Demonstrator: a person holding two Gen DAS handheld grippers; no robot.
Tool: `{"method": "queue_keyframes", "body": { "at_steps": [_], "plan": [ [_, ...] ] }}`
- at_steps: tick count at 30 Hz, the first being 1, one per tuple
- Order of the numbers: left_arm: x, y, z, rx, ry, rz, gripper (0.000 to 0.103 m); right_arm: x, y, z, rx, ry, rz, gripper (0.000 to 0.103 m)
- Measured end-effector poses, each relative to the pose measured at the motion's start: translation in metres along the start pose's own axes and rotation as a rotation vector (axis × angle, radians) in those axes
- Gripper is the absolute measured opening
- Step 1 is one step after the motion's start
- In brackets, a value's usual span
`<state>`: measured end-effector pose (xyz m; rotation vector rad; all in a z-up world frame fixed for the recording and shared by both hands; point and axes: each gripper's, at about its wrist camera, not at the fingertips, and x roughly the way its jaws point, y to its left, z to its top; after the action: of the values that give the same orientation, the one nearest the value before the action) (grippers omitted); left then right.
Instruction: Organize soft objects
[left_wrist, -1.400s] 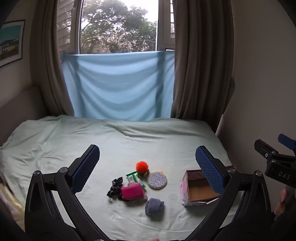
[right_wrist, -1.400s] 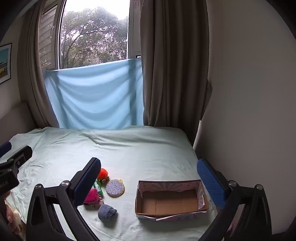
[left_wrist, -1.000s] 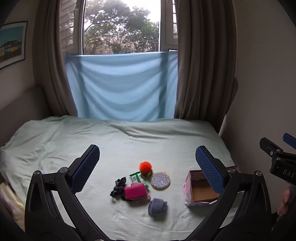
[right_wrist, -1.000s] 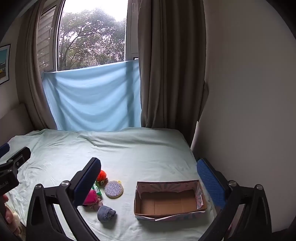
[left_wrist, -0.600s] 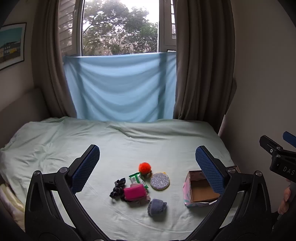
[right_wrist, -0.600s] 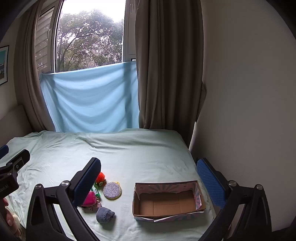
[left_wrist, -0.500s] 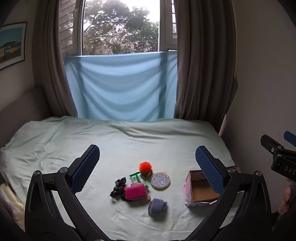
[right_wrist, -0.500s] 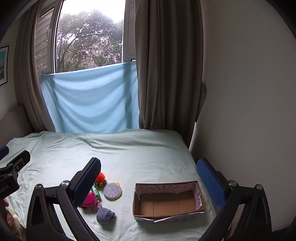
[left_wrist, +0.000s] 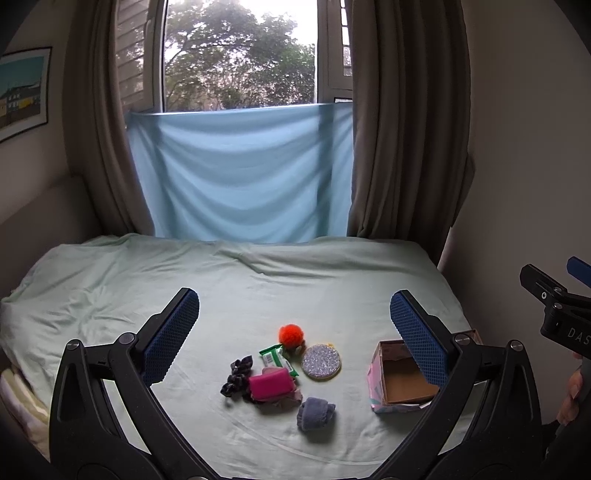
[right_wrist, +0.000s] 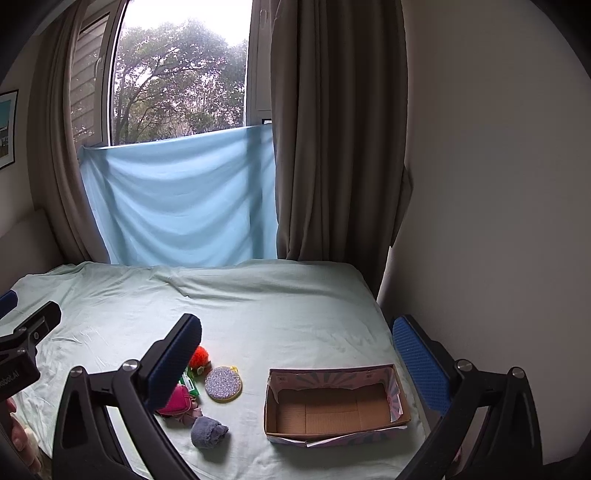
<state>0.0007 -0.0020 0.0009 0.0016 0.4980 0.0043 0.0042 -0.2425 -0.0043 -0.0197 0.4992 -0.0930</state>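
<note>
Left wrist view: left gripper (left_wrist: 293, 326) wide apart, holding nothing.
Right gripper (right_wrist: 295, 349): spread, unloaded.
Box (right_wrist: 334, 404): lower right, nothing inside.
Soft items (left_wrist: 280, 373): bottom centre, all loose on bed (left_wrist: 110, 280).
Progress: not started.

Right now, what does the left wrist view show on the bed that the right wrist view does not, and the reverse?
Only the left wrist view shows the black scrunchie beside the pink pouch and the whole green packet. Only the right wrist view shows the full bare floor of the cardboard box; the left gripper's finger partly hides it in the other view. Both show the orange pom-pom, glittery round pad, rolled blue-grey sock, and both grippers open, the right gripper empty too.
</note>
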Motion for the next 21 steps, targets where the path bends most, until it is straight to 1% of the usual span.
{"method": "queue_keyframes", "body": {
  "at_steps": [21],
  "plan": [
    [-0.0044,0.0032,0.0027,-0.002,-0.013,-0.003,0.103,0.0052,-0.0003,-0.0040,0.004,-0.007,0.009,0.103]
  ]
}}
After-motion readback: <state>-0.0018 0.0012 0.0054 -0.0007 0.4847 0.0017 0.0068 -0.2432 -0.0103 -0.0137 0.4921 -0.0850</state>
